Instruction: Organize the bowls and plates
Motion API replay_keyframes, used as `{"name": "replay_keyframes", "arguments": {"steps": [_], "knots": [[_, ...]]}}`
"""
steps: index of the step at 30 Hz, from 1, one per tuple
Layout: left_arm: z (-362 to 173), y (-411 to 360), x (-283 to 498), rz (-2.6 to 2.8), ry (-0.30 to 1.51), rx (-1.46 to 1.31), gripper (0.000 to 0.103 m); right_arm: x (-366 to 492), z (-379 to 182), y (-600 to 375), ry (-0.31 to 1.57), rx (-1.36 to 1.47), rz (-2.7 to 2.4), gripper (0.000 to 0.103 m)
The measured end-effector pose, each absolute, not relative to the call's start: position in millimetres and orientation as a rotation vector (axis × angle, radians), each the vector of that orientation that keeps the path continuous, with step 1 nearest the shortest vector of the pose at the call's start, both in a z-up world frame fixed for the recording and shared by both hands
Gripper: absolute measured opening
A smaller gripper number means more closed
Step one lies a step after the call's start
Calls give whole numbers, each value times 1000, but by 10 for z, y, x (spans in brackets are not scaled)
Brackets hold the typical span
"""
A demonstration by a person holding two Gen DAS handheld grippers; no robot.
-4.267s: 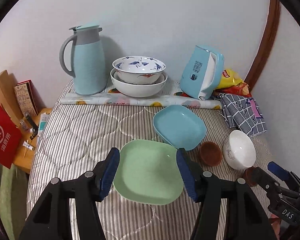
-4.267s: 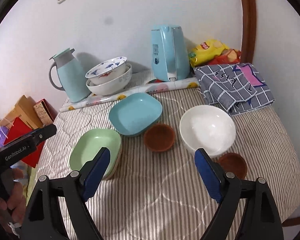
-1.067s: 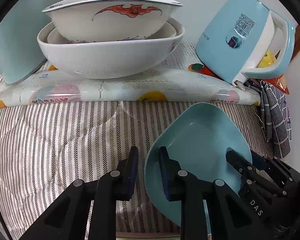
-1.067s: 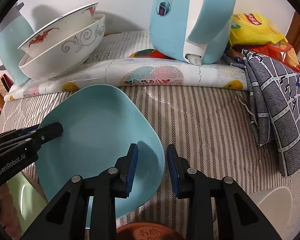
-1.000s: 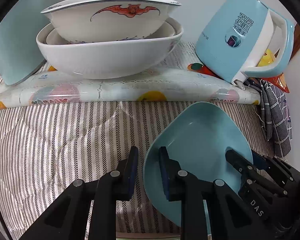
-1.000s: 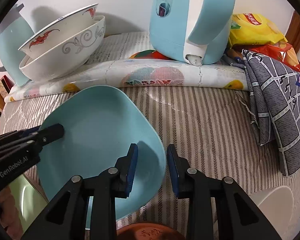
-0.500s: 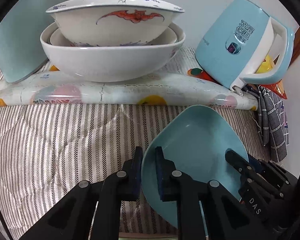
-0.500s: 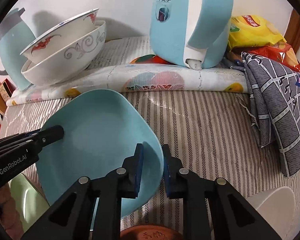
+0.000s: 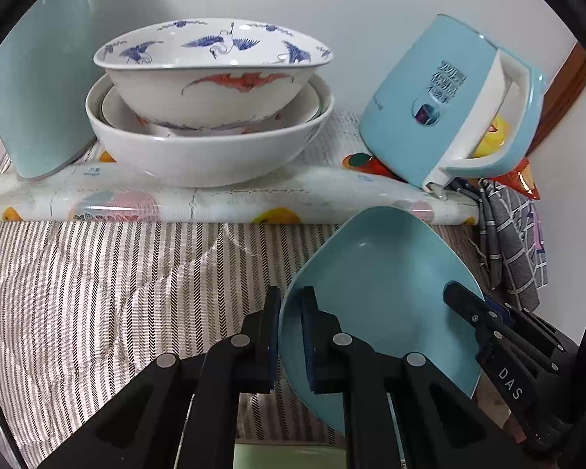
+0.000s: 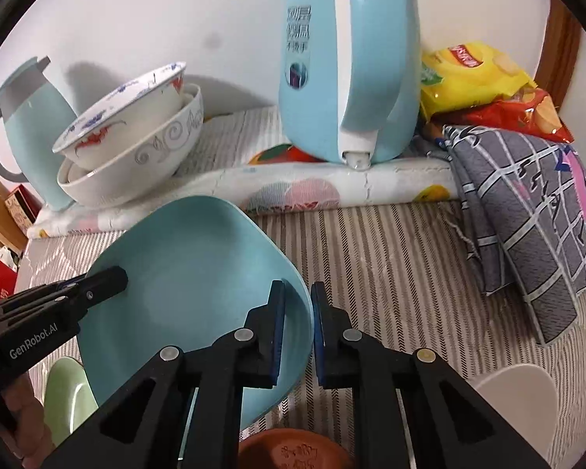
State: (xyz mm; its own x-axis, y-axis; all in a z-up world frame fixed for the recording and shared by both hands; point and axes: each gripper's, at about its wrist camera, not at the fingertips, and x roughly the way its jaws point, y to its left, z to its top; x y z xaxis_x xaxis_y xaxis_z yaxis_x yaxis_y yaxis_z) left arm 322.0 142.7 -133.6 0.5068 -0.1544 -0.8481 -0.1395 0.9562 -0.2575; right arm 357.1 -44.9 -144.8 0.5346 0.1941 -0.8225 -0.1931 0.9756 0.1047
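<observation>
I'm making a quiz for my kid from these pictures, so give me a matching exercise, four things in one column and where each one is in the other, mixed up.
Things:
1. blue plate
2. crane-patterned bowl
3. chip bags
4. green plate

Places:
A. nested in the white bowl
B. on the striped cloth, below the lifted plate
C. behind the checked cloth
D. pinched at opposite rims by the left gripper and right gripper

Pairs: 1-D, 2-A, 3-C, 4-B

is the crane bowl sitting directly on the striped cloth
No, the crane bowl sits nested inside a larger white bowl.
</observation>
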Motion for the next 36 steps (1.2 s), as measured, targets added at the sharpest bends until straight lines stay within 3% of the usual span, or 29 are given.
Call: {"name": "replay_keyframes", "arguments": {"steps": [36], "knots": [[-694, 1000, 2604, -61, 955, -228, 12, 2813, -823, -812, 896, 73, 134, 11]]}}
